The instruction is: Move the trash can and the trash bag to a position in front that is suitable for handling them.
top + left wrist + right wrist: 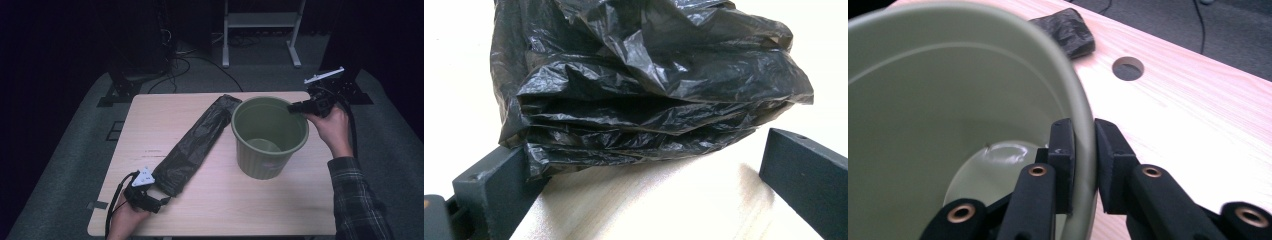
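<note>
A green plastic bin [260, 162] stands upright on the right half of the wooden table [250, 210]. My right gripper [295, 106] reaches in from the far right and is shut on the bin's rim [1087, 125], one jaw inside the wall and one outside. A long folded black bin bag [195, 145] lies diagonally from the near left up to the bin. My left gripper [164, 196] sits at the bag's near end. In the left gripper view the crumpled bag end [649, 85] lies between the wide-apart jaws of that gripper [644, 160], brushing one of them. The bin [923, 100] holds nothing.
A round cable hole [1128, 68] is cut in the tabletop behind the bin, near the bag's far end [1068, 30]. Beyond the table are a white metal stand [260, 20] and loose cables [175, 55] on the dark floor.
</note>
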A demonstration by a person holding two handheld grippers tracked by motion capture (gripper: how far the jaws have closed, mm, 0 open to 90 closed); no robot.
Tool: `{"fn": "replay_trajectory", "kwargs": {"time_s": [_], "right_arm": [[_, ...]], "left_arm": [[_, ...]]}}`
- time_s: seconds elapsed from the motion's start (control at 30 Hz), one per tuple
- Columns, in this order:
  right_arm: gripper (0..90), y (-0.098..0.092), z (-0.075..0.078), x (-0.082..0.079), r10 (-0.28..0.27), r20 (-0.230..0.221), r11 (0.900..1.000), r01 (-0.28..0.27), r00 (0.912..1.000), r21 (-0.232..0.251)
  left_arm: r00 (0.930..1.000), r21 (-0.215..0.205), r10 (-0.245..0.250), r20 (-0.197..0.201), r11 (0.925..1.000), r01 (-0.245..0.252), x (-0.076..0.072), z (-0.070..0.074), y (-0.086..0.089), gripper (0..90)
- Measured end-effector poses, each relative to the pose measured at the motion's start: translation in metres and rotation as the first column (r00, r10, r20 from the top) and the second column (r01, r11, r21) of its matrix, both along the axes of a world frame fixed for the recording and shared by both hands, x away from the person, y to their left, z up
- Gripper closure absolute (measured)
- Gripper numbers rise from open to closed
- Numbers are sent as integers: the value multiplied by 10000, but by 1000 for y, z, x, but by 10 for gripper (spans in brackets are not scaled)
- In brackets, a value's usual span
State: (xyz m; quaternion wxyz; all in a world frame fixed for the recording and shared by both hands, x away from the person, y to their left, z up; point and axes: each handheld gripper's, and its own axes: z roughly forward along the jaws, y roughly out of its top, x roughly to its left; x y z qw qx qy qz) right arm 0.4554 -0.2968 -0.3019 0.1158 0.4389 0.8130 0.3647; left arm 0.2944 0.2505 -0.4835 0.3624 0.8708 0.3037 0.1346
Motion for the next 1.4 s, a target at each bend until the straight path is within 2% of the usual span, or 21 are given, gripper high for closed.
{"fn": "replay_trajectory", "kwargs": {"time_s": [0.3,0.63,0.87,1.23,1.4], "right_arm": [[792,2,0,-3,171,-51,9999,-171,9998,1],[794,15,0,-12,633,-168,9979,-631,9979,113],[795,30,0,-22,939,-170,9956,-938,9954,69],[796,59,3,-37,1447,-231,9887,-1454,9892,-349],[796,74,3,-45,1816,-289,9828,-1824,9830,-303]], "left_arm": [[10000,-1,-2,0,10000,2,0,0,0,0],[10000,-21,6,-1,10000,-6,0,0,0,0],[10000,-21,8,-2,10000,-8,0,0,0,0],[10000,-23,8,0,10000,-8,0,0,0,0],[10000,-21,8,-4,10000,-8,0,0,0,0]]}}
